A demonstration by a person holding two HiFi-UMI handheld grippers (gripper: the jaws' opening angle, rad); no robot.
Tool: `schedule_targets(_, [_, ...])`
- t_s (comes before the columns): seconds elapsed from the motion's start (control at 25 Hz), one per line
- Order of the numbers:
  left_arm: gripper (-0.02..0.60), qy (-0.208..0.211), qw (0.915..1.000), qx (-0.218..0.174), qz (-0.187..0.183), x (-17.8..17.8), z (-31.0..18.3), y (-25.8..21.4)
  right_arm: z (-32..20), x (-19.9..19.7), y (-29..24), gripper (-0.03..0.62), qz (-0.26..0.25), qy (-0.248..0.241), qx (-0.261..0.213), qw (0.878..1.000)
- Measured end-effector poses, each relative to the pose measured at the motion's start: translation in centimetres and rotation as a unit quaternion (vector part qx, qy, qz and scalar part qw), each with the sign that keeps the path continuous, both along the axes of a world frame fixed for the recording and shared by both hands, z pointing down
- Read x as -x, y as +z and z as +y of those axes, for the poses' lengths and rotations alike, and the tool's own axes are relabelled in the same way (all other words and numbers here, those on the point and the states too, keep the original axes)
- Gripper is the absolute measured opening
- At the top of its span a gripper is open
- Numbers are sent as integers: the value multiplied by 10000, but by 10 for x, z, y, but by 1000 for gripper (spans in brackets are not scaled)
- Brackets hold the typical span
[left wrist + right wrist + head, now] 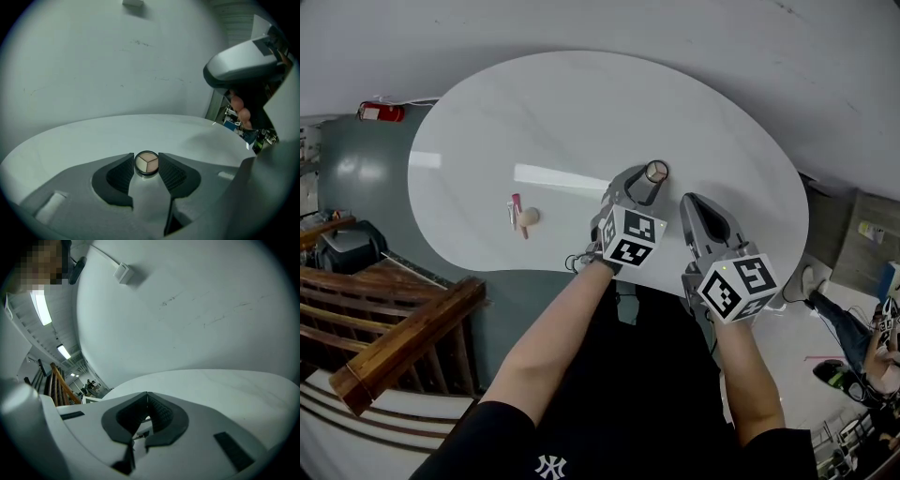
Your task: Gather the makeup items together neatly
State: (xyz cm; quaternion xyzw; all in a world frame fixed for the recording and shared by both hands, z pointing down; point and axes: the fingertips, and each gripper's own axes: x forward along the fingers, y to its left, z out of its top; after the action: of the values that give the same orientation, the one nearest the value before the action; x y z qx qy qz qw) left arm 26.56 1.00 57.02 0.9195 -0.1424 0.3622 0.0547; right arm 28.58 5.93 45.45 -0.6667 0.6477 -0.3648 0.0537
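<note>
A small round eyeshadow compact (656, 172) with three beige shades stands on the white oval table (534, 112). My left gripper (643, 180) is open, and the compact (146, 163) sits right at its fingertips in the gap between the pads; I cannot tell whether they touch it. My right gripper (692, 202) hovers just to the right of it, shut with nothing between its pads (158, 409). Farther left on the table lie a pink lipstick tube (515, 210), a beige makeup sponge (531, 217) and a thin red stick (524, 231), close together.
The table's front edge curves inward just below the grippers. Left of the table are a wooden stair railing (403, 342) and a red extinguisher (382, 112). Someone's legs and shoes (839, 375) show on the floor at the right.
</note>
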Motion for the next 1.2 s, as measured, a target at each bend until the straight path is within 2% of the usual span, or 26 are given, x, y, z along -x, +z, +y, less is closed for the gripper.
schedule_targets(0.36, [200,234,9995,25,-232,-13,-1,14,2,-8,8,14,-76,116,70,9999])
schedule_targets(0.76, [207,124,9993,129,-326,-15,-3,23,2,-9,9,14,-62,125,130,9998])
schedule_targets(1.2, [206,-186,9996,90,-175,-6,-7,15,6,-7,6,14,11,69,124,9999])
